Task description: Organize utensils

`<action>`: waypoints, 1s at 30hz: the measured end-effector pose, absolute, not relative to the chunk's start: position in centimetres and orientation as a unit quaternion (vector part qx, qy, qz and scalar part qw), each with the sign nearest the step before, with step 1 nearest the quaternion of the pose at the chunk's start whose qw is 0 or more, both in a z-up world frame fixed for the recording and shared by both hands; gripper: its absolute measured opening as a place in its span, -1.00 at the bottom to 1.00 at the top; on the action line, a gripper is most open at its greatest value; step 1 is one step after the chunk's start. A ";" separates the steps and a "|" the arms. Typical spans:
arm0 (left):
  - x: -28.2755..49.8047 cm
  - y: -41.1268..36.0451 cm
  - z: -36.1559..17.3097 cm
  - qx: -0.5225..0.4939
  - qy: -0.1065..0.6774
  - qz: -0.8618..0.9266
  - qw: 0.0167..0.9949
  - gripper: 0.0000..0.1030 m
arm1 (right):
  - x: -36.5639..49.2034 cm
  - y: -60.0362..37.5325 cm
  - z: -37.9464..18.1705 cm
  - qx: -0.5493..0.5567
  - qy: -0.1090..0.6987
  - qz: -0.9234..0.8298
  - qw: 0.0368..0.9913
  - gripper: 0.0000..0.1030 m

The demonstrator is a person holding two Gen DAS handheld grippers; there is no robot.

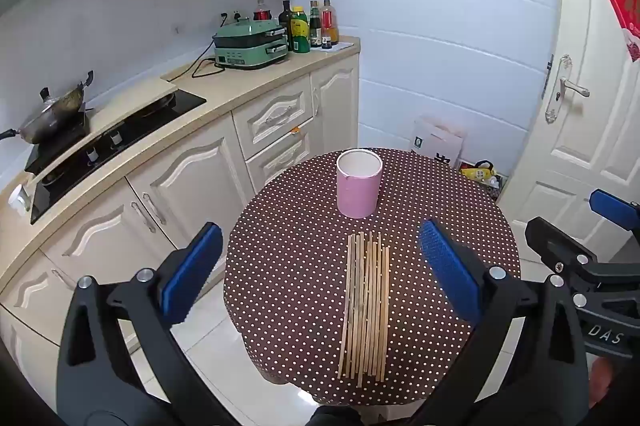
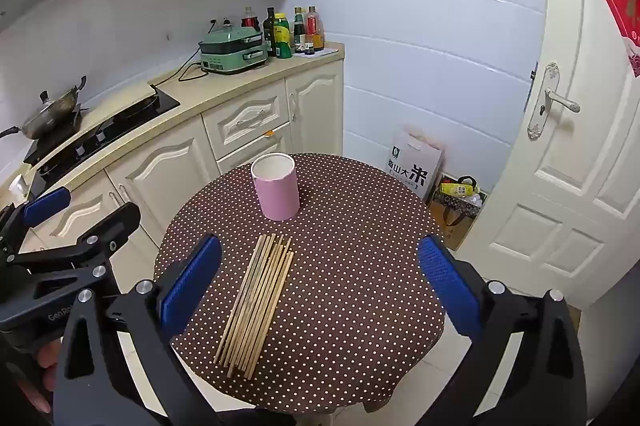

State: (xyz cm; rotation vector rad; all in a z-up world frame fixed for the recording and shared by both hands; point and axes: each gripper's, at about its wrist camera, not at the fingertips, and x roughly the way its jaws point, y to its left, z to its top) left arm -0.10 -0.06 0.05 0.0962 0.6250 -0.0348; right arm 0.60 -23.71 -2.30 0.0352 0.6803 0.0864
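Note:
Several wooden chopsticks [image 1: 366,306] lie side by side in a flat bundle on the round table with a brown polka-dot cloth [image 1: 460,226]. An empty pink cylindrical holder [image 1: 357,192] stands upright behind them. My left gripper [image 1: 320,270] is open and empty, held above the near part of the table. In the right wrist view the chopsticks [image 2: 258,302] and the pink holder [image 2: 278,192] show again on the table [image 2: 360,246]. My right gripper [image 2: 320,274] is open and empty above the table. Each gripper shows at the edge of the other's view.
A kitchen counter [image 1: 200,94] with a stove, a wok [image 1: 52,110], a green appliance [image 1: 250,44] and bottles runs along the left. A white door [image 2: 568,154] stands at the right. Bags [image 2: 416,166] sit on the floor behind the table.

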 end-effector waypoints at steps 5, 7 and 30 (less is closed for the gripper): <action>-0.4 -0.6 0.0 0.051 0.304 -0.017 0.951 0.88 | 0.5 -23.3 -2.2 0.009 0.331 0.038 0.943 0.85; 0.0 -0.5 -0.3 0.044 0.313 -0.020 0.949 0.88 | 0.5 -23.4 -2.2 0.010 0.331 0.038 0.943 0.85; -0.1 0.4 0.4 0.035 0.313 -0.028 0.949 0.88 | 0.1 -22.6 -2.0 0.003 0.327 0.028 0.945 0.85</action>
